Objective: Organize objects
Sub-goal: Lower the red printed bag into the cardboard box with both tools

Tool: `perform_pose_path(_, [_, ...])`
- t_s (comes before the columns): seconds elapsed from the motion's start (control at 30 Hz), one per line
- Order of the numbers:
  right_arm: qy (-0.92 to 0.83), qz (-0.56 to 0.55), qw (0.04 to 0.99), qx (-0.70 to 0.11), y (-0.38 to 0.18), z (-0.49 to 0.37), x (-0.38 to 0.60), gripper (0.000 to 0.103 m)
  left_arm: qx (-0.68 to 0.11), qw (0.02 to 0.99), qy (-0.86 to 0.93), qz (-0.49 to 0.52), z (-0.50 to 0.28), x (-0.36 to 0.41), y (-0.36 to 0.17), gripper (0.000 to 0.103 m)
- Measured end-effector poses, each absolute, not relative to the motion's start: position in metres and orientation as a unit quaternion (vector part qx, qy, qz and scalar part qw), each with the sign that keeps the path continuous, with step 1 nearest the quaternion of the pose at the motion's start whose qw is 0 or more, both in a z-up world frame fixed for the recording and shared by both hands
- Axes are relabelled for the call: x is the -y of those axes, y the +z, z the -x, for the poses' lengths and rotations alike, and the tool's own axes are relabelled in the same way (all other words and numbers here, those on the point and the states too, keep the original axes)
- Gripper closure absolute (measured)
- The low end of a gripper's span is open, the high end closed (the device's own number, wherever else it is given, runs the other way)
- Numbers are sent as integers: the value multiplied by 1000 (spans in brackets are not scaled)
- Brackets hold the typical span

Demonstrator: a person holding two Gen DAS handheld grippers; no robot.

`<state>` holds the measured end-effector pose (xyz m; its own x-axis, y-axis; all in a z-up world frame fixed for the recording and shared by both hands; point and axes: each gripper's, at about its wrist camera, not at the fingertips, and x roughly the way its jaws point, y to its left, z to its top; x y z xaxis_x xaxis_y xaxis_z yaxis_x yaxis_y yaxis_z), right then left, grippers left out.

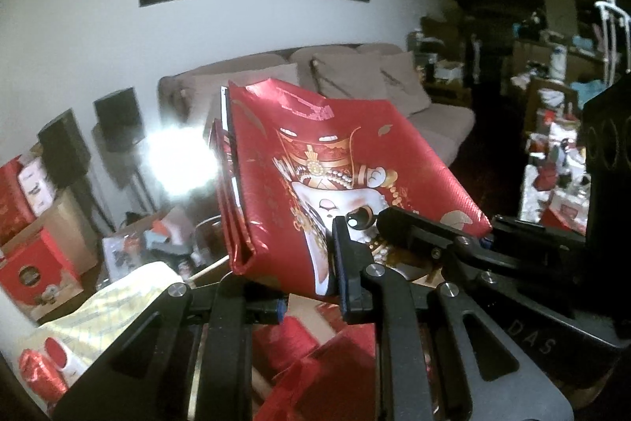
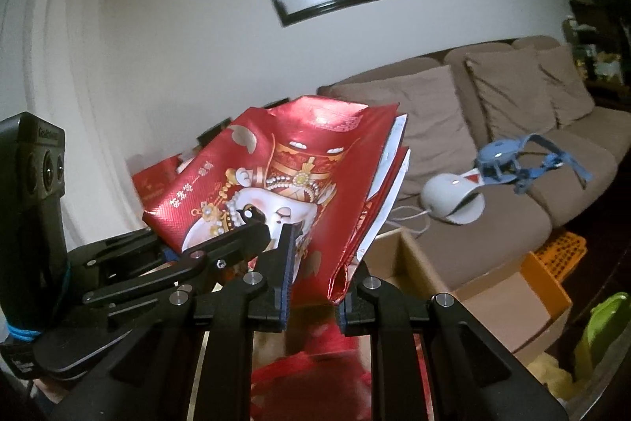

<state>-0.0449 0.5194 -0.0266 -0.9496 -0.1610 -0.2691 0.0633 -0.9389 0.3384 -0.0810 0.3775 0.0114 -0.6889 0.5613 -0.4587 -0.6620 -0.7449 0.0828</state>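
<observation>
A red foil gift bag (image 1: pixel 315 152), printed with a cartoon figure in a gold headdress, is held up in the air, folded flat with its gusset edge towards the left wrist camera. My left gripper (image 1: pixel 307 275) is shut on the bag's lower edge. My right gripper (image 1: pixel 398 221) comes in from the right and pinches the printed face. In the right wrist view the same bag (image 2: pixel 299 152) fills the middle. My right gripper (image 2: pixel 315 283) is shut on its folded bottom corner, and my left gripper (image 2: pixel 258 225) clamps it from the left.
A beige sofa (image 2: pixel 493 129) with cushions stands behind, with a white and blue device (image 2: pixel 457 196) on its seat. An open cardboard box (image 2: pixel 473 287) and an orange crate (image 2: pixel 568 247) sit at lower right. Red boxes (image 1: pixel 31 263) and black speakers (image 1: pixel 63 148) stand at left. More red wrapping (image 1: pixel 315 362) lies below.
</observation>
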Motion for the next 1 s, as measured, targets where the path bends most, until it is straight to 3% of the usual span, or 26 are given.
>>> perform_pose_path(1.0, [-966,-206,46,149,-53,72,-519,86,-70,341,899,266,106,-372,-29,86])
